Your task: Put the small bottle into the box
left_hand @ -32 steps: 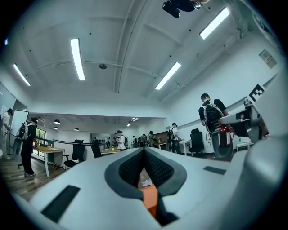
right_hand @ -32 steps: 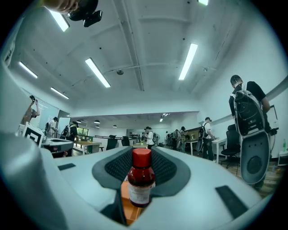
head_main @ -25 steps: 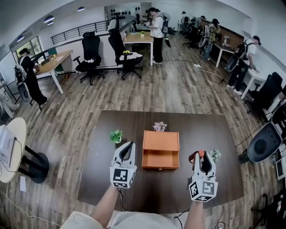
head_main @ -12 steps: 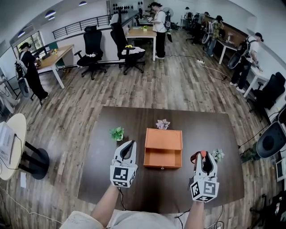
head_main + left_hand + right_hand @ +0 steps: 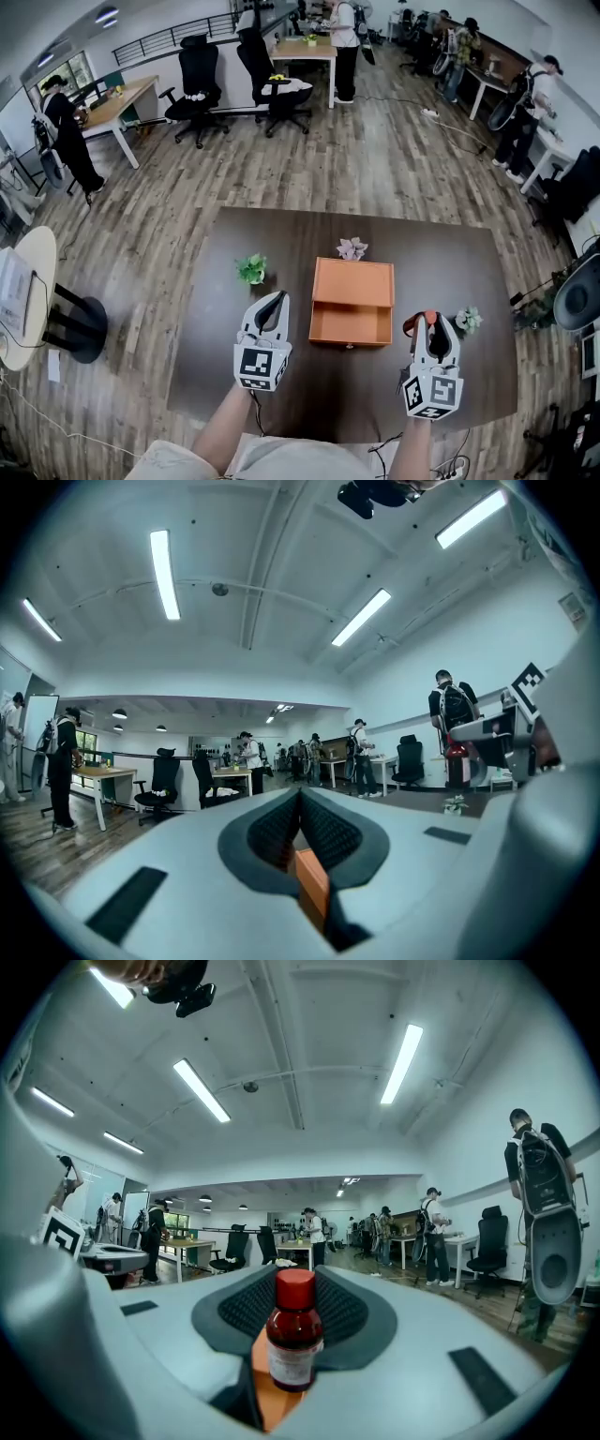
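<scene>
An open orange box (image 5: pixel 352 302) stands in the middle of the dark table (image 5: pixel 225 375), its lid raised at the far side. My right gripper (image 5: pixel 433 323) hovers just right of the box, shut on a small brown bottle (image 5: pixel 294 1335) with a red cap. The bottle stands upright between the pads, and its red cap (image 5: pixel 428 319) shows in the head view. My left gripper (image 5: pixel 277 300) is just left of the box, its jaws closed together with nothing between them. The left gripper (image 5: pixel 300 794) points level over the table.
A small green plant (image 5: pixel 251 268) sits left of the box, a pink flower (image 5: pixel 352 248) behind it, and a pale plant (image 5: pixel 468 319) right of my right gripper. A round side table (image 5: pixel 23 300) stands off to the left. Office chairs, desks and people are far behind.
The head view has shifted slightly. Both grippers keep their places beside the box, and the bottle stays in the right one.
</scene>
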A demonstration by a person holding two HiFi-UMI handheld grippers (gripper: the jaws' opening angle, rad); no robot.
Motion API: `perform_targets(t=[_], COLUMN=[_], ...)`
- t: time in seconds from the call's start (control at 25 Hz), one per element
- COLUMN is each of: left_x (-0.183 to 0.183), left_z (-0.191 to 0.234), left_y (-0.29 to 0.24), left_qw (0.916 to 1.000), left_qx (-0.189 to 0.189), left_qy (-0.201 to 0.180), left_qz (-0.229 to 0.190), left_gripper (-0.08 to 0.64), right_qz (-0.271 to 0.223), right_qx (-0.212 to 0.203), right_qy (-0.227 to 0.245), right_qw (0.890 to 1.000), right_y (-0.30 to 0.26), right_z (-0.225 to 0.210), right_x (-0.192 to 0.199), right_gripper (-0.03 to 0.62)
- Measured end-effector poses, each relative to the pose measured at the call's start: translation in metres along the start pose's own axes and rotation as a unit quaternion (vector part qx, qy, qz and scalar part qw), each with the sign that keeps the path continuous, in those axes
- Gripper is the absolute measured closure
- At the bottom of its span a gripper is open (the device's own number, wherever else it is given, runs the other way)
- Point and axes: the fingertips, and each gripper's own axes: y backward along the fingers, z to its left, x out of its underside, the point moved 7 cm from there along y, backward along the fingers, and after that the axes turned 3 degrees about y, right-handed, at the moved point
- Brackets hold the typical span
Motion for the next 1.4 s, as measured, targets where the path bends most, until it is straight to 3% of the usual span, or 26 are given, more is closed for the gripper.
perform_targets(t=[0.28, 0.56, 1.0, 1.4], left_x=[0.028, 0.054, 0.097, 0.108], left_z=[0.014, 0.016, 0.033, 0.045], left_y=[-0.005, 0.0, 0.015, 0.025], left_qw=[0.9994, 0.9972, 0.9923, 0.9901], left_qx=[0.001, 0.012, -0.004, -0.016], left_qy=[0.021, 0.033, 0.059, 0.07], left_qz=[0.029, 0.065, 0.109, 0.12], left_gripper=[0.557, 0.557, 0.557, 0.557], right_qz=[0.034, 0.086, 0.165, 0.195], right_qx=[-0.017, -0.065, -0.146, -0.177], right_qy=[-0.003, -0.001, 0.021, 0.052], right_qw=[0.999, 0.994, 0.975, 0.963], right_y=[-0.033, -0.067, -0.113, -0.128], right_z=[0.022, 0.06, 0.122, 0.152], right_x=[0.027, 0.062, 0.132, 0.162], right_gripper=[0.465, 0.465, 0.465, 0.465])
